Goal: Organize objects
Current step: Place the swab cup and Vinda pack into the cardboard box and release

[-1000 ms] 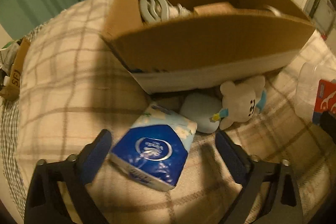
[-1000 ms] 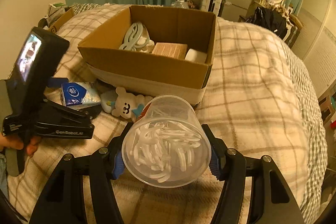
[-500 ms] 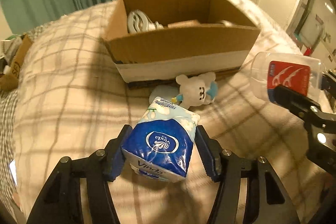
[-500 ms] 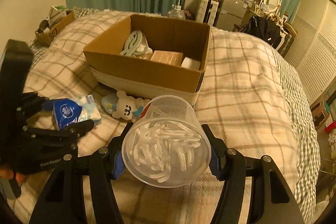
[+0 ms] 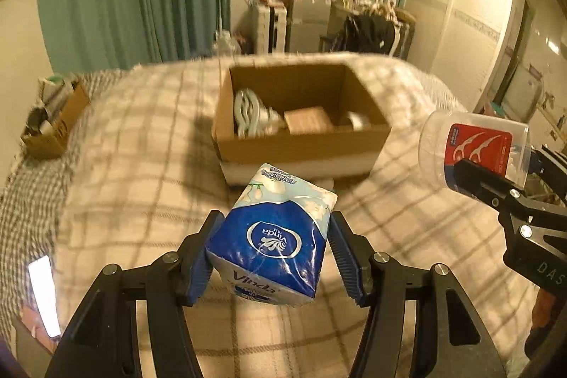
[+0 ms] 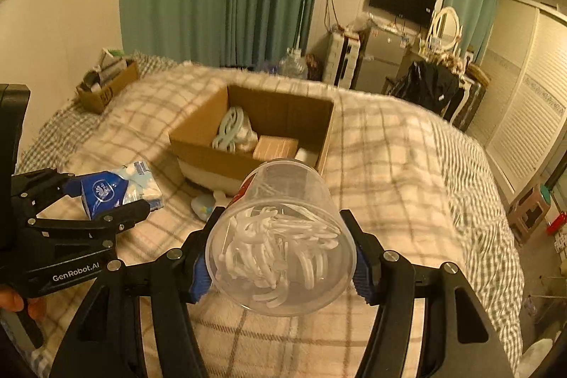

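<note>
My left gripper (image 5: 271, 257) is shut on a blue and white Vinda tissue pack (image 5: 273, 232) and holds it above the plaid bed, in front of the open cardboard box (image 5: 301, 147). The pack also shows in the right wrist view (image 6: 117, 190). My right gripper (image 6: 280, 261) is shut on a clear plastic tub of white floss picks (image 6: 280, 243), held in the air to the right of the box (image 6: 248, 162). The tub with its red label shows in the left wrist view (image 5: 471, 151).
The box holds a pale plastic ring piece (image 5: 246, 112), a tan block (image 5: 308, 119) and a white item. A small plush toy (image 6: 205, 204) lies on the bed by the box front. A second small carton (image 5: 53, 126) sits at the bed's far left. A phone (image 5: 44, 296) lies at lower left.
My left gripper closed on the tissue pack and lifted it off the bed. Both grippers have risen and pulled back from the box; the right one still holds the tub.
</note>
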{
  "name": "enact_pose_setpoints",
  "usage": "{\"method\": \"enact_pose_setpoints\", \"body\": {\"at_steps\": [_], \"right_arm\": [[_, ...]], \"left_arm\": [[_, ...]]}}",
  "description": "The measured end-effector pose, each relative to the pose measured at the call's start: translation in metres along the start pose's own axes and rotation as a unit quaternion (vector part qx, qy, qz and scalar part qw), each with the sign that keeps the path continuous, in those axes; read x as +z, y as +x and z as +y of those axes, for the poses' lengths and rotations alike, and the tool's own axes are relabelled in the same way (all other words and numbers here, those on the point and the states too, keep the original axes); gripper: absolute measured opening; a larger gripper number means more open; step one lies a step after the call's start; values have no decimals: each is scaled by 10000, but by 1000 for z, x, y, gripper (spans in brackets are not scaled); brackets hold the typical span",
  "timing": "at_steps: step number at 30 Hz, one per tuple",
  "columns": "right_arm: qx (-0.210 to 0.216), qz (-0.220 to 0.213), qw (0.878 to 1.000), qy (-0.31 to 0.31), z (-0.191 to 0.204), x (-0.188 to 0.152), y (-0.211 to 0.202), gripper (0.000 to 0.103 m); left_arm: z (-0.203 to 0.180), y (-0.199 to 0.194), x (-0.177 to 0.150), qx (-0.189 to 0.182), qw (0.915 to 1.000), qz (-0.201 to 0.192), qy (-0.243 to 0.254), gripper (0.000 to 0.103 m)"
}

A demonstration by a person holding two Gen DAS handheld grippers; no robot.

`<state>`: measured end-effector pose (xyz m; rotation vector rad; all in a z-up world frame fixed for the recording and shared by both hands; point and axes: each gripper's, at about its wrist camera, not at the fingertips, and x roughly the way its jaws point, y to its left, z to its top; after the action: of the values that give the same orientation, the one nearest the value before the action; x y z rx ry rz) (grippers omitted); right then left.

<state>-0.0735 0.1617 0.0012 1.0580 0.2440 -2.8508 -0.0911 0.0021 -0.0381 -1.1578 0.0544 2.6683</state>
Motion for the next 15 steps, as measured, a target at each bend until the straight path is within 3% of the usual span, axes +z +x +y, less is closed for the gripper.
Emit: {"method": "enact_pose_setpoints", "body": {"at_steps": [8,15], "right_arm": [[-74,-481,9987,-152,-8,57,-12,61],[-26,-775,9968,-187,-16,121,16,61]], "left_arm": [[6,-20,59,116,9980,-622,-87,61],[18,15,120,268,9965,-756,-238,61]]}}
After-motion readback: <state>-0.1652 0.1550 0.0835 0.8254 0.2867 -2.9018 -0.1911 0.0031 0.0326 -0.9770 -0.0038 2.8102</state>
